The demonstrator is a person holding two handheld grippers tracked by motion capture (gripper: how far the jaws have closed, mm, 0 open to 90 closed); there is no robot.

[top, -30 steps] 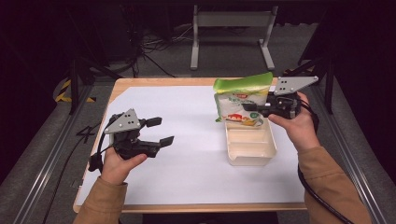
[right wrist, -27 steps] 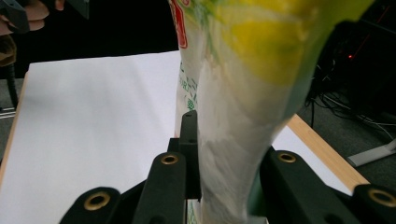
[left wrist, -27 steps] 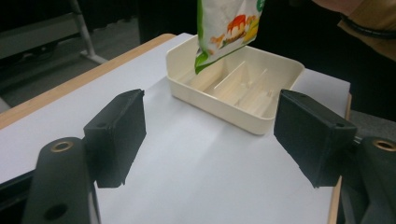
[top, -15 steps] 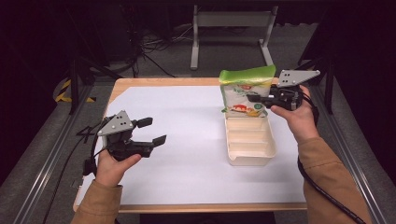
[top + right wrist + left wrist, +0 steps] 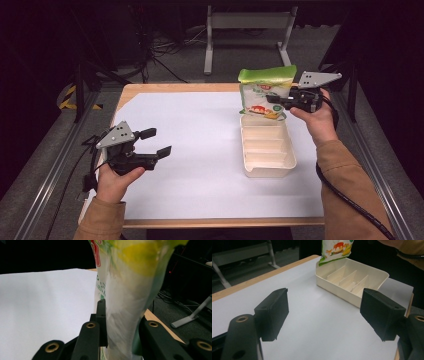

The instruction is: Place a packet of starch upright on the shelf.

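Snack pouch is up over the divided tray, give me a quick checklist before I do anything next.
1. Grip: right gripper is shut on the snack pouch from its side; ok.
2. Pouch clear of the table: lifted, lower edge hanging at the far end of the tray; ok.
3. Pouch touching the tray rim: cannot tell.
4. Tray compartments: bare, dividers visible; ok.
5. Left gripper: open, holding nothing, over the white sheet, apart from the tray; ok.
6. Pouch sealed: cannot tell.
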